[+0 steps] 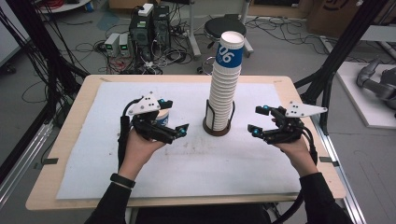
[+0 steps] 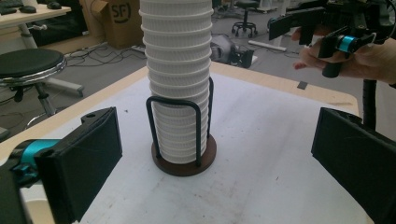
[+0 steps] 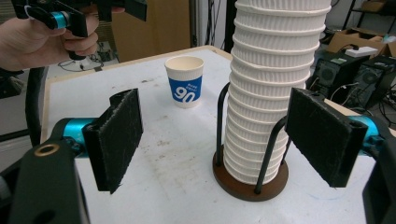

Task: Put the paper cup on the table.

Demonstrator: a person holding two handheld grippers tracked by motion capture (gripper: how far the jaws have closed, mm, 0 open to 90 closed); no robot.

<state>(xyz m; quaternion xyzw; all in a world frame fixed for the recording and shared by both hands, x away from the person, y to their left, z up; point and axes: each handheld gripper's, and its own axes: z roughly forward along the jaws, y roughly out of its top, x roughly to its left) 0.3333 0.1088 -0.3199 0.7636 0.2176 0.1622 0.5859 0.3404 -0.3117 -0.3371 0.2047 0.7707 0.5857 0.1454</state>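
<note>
A tall stack of white ribbed paper cups (image 1: 224,88), the top one with a blue band, stands in a black wire holder on a round brown base (image 1: 217,129) at mid table. A single cup with a blue label (image 3: 185,81) sits upright on the mat left of the stack, just behind my left gripper (image 1: 175,116). That gripper is open, points at the stack (image 2: 177,70) and holds nothing. From the other side, my right gripper (image 1: 257,120) also faces the stack (image 3: 271,93), open and empty. Both stay clear of the holder (image 2: 184,163).
A white mat (image 1: 196,163) covers most of the wooden table (image 1: 74,121). Beyond the far edge are a black stool (image 1: 224,28), computer cases (image 1: 149,28) and floor cables. Black frame poles (image 1: 336,51) rise at the right.
</note>
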